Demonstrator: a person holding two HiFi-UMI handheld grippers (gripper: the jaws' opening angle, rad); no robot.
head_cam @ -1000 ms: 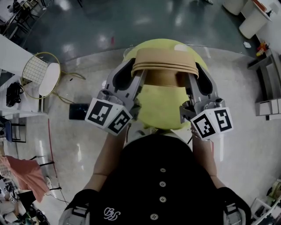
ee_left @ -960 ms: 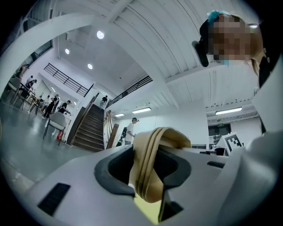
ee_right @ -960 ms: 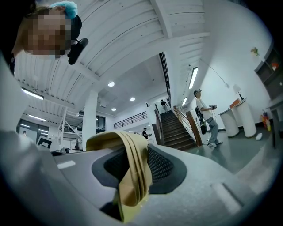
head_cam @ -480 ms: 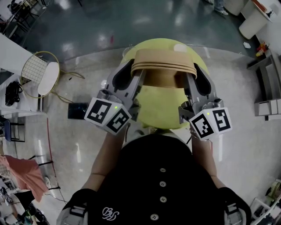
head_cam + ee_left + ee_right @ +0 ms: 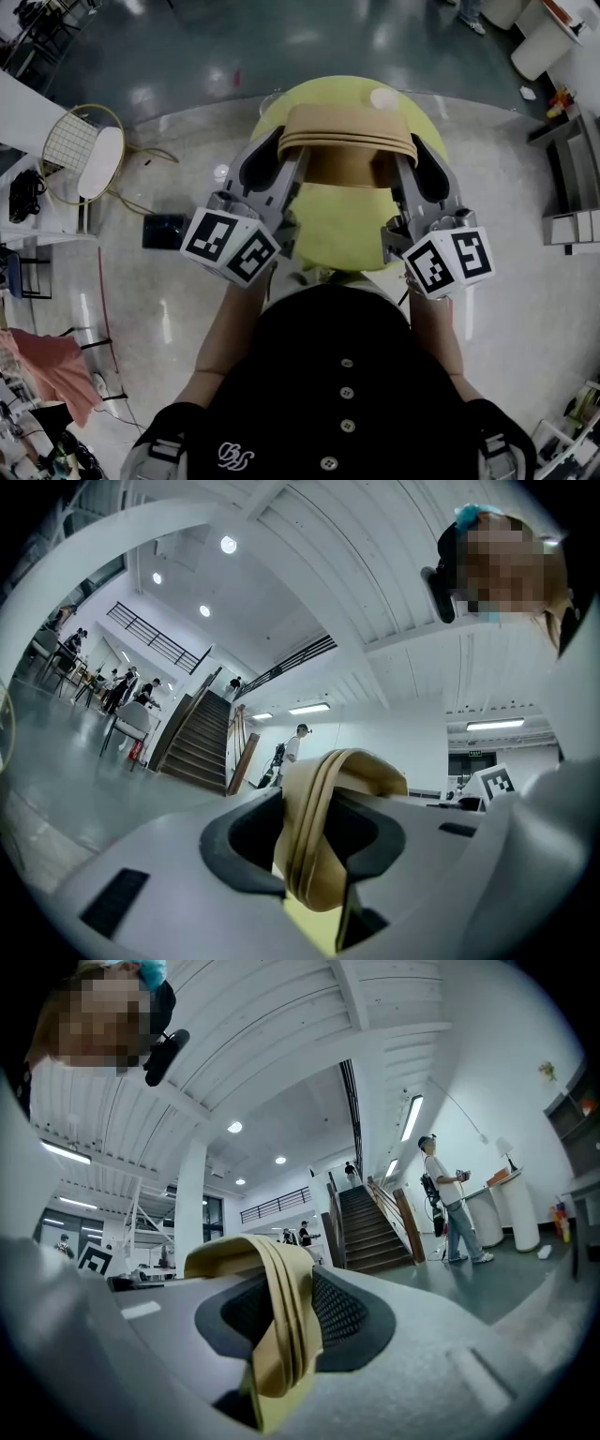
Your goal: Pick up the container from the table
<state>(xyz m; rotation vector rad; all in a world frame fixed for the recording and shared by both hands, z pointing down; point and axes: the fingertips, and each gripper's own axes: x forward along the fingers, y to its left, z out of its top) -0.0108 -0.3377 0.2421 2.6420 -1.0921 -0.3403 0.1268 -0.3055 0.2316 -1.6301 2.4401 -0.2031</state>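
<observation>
A tan, shallow container with layered rims hangs above the round yellow-green table. My left gripper grips its left end and my right gripper its right end. In the left gripper view the folded tan rim is pinched between the dark pads of the left gripper. In the right gripper view the same rim sits between the ribbed pads of the right gripper, whose jaws are closing on it.
A wire chair stands on the floor at the left, with a dark flat object beside it. White bins and a shelf unit are at the right. A staircase and standing people show in the gripper views.
</observation>
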